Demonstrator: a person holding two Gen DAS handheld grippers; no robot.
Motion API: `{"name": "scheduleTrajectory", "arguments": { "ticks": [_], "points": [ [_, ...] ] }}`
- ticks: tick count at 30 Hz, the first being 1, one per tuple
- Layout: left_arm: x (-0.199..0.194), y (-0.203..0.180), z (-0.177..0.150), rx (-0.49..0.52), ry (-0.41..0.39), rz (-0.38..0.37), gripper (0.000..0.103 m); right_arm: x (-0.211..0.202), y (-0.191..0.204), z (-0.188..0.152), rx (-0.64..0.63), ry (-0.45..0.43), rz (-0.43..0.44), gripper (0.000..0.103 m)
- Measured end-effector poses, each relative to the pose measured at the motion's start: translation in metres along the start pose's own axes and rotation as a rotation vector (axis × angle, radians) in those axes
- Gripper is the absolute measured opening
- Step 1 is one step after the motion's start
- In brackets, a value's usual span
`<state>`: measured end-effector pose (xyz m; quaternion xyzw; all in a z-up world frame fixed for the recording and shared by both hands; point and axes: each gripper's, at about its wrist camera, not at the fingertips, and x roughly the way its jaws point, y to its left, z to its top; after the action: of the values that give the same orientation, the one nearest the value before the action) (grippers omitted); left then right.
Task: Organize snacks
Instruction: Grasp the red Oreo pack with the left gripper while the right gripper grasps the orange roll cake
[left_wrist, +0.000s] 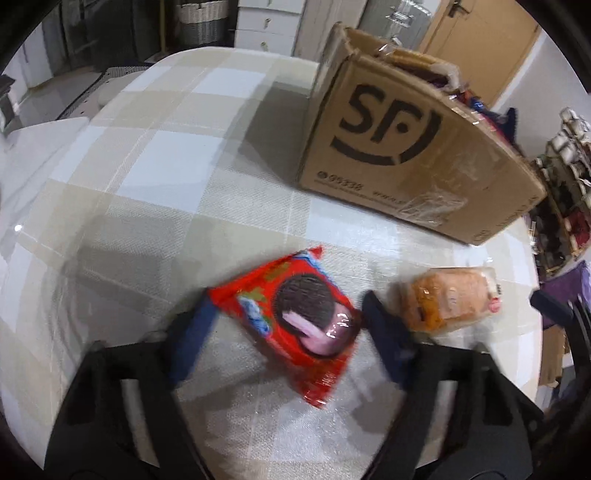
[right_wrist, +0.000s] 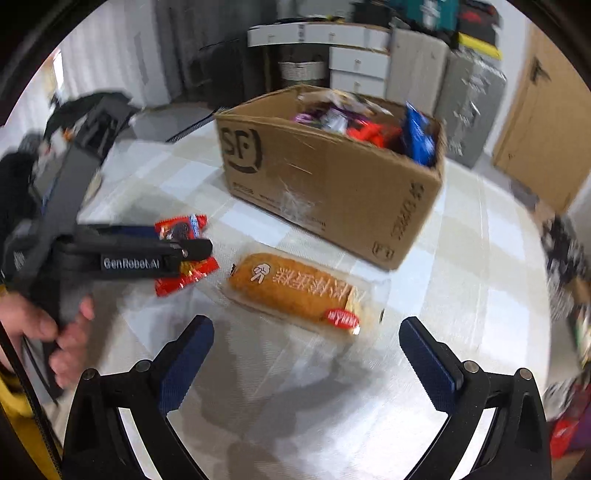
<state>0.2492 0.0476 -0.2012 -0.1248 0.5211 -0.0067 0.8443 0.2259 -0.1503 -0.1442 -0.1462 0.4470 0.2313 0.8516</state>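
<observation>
The left gripper (left_wrist: 286, 314), marked "GenRobot.AI", pinches the red cookie packet (left_wrist: 299, 325) at 7 o'clock of the "SF" carton (right_wrist: 332, 177), brand blurred; right gripper (right_wrist: 306, 332) jaws spread, empty.

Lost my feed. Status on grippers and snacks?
Left gripper closed on red cookie pack. Right gripper open, empty, above bread pack. Box behind, path clear.
</observation>
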Motion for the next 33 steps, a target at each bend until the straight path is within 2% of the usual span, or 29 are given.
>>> {"name": "scheduleTrajectory", "arguments": {
  "ticks": [1, 3, 4, 8, 13, 14, 17, 18, 23, 28, 30, 33],
  "points": [
    [-0.001, 0.002, -0.001, 0.006, 0.000, -0.010, 0.064, 0.002, 0.004, 0.002, -0.031, 0.004, -0.005, 0.103],
    [-0.005, 0.004, -0.003, 0.042, -0.002, -0.036, 0.048, 0.006, 0.012, 0.005, -0.101, 0.017, -0.007, 0.103],
    [-0.007, 0.005, -0.005, 0.056, 0.001, -0.058, 0.047, 0.006, 0.015, 0.006, -0.126, 0.020, -0.007, 0.103],
    [-0.015, 0.004, -0.014, 0.162, -0.010, -0.068, 0.044, 0.012, 0.022, 0.011, -0.208, 0.034, 0.028, 0.103],
    [-0.025, 0.005, -0.021, 0.229, -0.005, -0.105, 0.043, 0.030, 0.025, 0.020, -0.304, 0.068, 0.052, 0.102],
    [-0.028, 0.005, -0.023, 0.236, -0.011, -0.107, 0.043, 0.033, 0.026, 0.022, -0.316, 0.071, 0.061, 0.100],
    [-0.035, 0.010, -0.023, 0.221, -0.018, -0.130, 0.043, 0.044, 0.025, 0.027, -0.346, 0.108, 0.103, 0.075],
    [-0.036, 0.012, -0.024, 0.217, -0.021, -0.132, 0.043, 0.048, 0.025, 0.028, -0.354, 0.125, 0.097, 0.072],
    [-0.045, 0.019, -0.026, 0.204, -0.027, -0.150, 0.043, 0.057, 0.022, 0.029, -0.386, 0.189, 0.123, 0.071],
    [-0.050, 0.025, -0.030, 0.193, -0.031, -0.161, 0.043, 0.061, 0.029, 0.031, -0.405, 0.230, 0.103, 0.069],
    [-0.052, 0.027, -0.031, 0.192, -0.039, -0.157, 0.043, 0.060, 0.028, 0.032, -0.372, 0.247, 0.108, 0.052],
    [-0.061, 0.028, -0.035, 0.195, -0.058, -0.151, 0.043, 0.056, 0.031, 0.022, -0.312, 0.236, 0.082, 0.043]
  ]
}}
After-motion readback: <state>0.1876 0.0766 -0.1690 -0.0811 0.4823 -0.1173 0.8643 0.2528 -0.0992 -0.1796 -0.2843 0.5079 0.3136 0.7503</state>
